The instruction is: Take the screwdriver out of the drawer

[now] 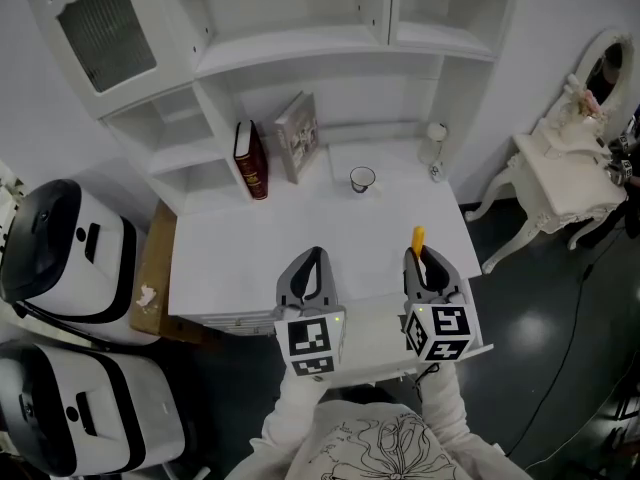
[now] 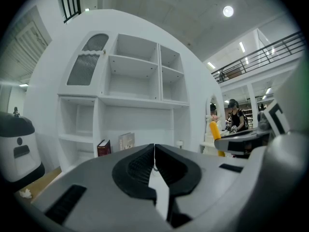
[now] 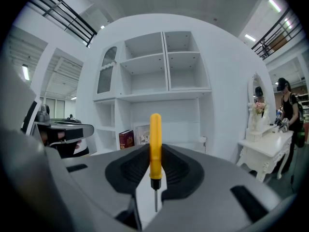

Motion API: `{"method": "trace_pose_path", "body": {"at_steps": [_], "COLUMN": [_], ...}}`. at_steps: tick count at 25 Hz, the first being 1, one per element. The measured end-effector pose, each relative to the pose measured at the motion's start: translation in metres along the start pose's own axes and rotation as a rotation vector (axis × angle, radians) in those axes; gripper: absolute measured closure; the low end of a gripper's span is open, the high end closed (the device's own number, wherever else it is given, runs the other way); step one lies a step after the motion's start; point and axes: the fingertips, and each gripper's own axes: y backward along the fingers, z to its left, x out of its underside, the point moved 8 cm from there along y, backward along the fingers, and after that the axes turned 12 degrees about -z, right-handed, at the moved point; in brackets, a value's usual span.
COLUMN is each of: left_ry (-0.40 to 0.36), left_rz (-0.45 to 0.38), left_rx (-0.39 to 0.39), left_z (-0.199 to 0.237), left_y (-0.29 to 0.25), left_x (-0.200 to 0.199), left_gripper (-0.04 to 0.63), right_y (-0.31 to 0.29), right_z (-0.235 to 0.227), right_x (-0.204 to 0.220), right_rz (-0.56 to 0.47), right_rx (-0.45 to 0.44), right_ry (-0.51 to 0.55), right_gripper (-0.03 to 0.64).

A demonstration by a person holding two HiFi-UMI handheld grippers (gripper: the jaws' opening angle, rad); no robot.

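My right gripper (image 3: pixel 155 154) is shut on the screwdriver (image 3: pixel 155 146), whose yellow handle stands upright between the jaws with the thin metal shaft pointing down. In the head view the yellow handle (image 1: pixel 418 240) sticks out past the right gripper (image 1: pixel 426 259), above the white desk top (image 1: pixel 250 248). The left gripper (image 1: pixel 312 265) hangs beside it to the left, its jaws closed together with nothing between them (image 2: pixel 154 154). The open drawer (image 1: pixel 372 340) lies under both grippers at the desk's front edge, mostly hidden by them.
On the desk's back stand a red book (image 1: pixel 251 160), a leaning book (image 1: pixel 299 135), a small cup (image 1: pixel 362 179) and a small white figure (image 1: pixel 435 148). White shelves rise behind. Two white machines (image 1: pixel 62 258) stand left, a white dressing table (image 1: pixel 565 168) right.
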Motion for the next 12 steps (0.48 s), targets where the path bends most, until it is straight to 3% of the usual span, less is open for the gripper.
{"method": "trace_pose_path", "body": {"at_steps": [12], "left_ry": [0.01], "left_rz": [0.015], "left_rx": [-0.006], "left_z": [0.0021], "left_y": [-0.0022], "left_x": [0.0051], "left_gripper": [0.588], "right_y": [-0.0031], "right_z": [-0.0024], "right_x": [0.0007], "right_rz": [0.002], "right_rx": [-0.006], "right_ry": [0.002], "right_gripper": [0.546]}}
